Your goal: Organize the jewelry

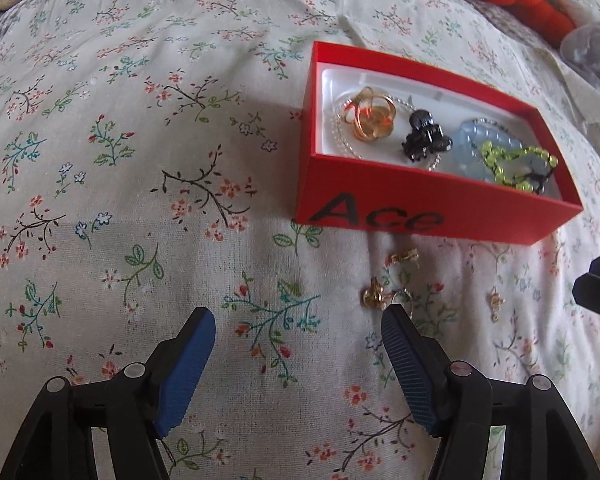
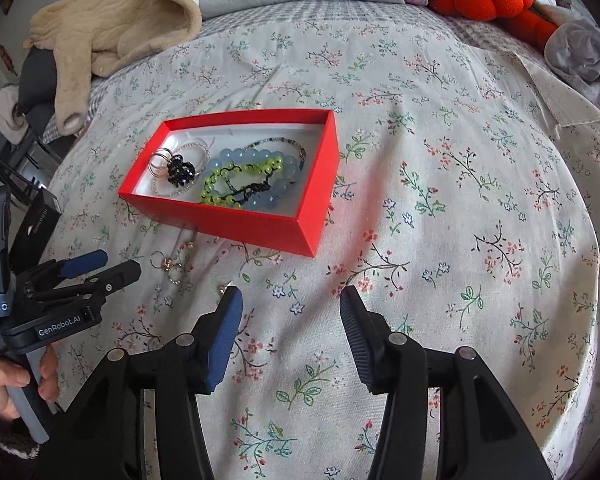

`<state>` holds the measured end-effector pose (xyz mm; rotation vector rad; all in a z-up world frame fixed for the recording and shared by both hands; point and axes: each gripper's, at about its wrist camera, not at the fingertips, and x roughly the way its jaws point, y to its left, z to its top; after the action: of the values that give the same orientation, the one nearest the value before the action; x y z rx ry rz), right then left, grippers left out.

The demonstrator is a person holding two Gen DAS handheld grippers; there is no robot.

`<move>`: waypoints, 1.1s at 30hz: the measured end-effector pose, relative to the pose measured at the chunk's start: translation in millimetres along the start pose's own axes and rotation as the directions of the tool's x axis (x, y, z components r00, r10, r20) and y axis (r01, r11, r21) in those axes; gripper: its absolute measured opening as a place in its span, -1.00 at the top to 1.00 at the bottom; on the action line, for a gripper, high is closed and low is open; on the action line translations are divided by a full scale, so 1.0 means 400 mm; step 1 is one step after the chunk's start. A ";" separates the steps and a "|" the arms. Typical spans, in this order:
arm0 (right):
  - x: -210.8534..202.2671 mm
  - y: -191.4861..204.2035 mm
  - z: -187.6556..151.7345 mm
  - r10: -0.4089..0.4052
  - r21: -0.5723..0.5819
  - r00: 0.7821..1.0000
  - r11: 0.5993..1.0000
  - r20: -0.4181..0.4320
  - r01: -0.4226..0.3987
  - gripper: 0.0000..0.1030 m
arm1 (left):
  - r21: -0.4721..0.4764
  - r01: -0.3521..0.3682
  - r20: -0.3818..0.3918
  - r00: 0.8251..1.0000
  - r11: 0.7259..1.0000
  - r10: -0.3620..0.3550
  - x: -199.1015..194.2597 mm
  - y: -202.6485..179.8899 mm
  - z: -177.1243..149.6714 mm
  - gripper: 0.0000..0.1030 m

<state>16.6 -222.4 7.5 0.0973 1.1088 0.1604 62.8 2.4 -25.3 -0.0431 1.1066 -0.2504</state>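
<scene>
Red box (image 1: 400, 204) holds jewelry; both grippers gape, empty.

A red box (image 1: 364, 216) with "Ace" printed in black on its side is lying open on the floral bedsheet, its white lining showing. Inside it, a gold wire piece (image 1: 370, 116) is resting at one end, a black hair claw (image 1: 426, 142) is sitting beside it, and a pale blue bead bracelet (image 2: 256, 178) is lying under a yellow-green beaded strand (image 2: 236, 180). Outside the box, just beside its long wall, small gold earrings (image 1: 376, 294) are lying loose on the sheet, another gold piece (image 1: 496, 304) sitting a little apart.
</scene>
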 end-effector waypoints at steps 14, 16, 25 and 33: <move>0.051 -0.035 -0.051 -0.060 0.033 0.995 0.997 -0.080 0.063 -0.05 | 0.243 -0.055 0.014 0.998 0.969 0.053 0.038 -0.045 -0.040 -0.30; 0.057 -0.034 -0.052 -0.059 0.028 0.994 0.998 -0.087 0.062 -0.05 | 0.269 -0.057 0.025 0.998 0.961 0.052 0.041 -0.057 -0.040 -0.16; 0.072 -0.015 -0.049 -0.069 -0.019 0.993 0.998 -0.092 0.067 -0.05 | 0.350 -0.074 0.070 0.996 0.934 0.052 0.056 -0.101 -0.031 0.28; 0.071 0.000 -0.048 -0.059 -0.036 0.995 0.998 -0.085 0.056 -0.05 | 0.396 -0.064 0.080 0.996 0.916 0.035 0.058 -0.131 -0.030 0.95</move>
<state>11.9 -217.3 -26.0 0.0281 1.1935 0.1328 52.7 -52.4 -42.8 0.3379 0.9661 -0.4226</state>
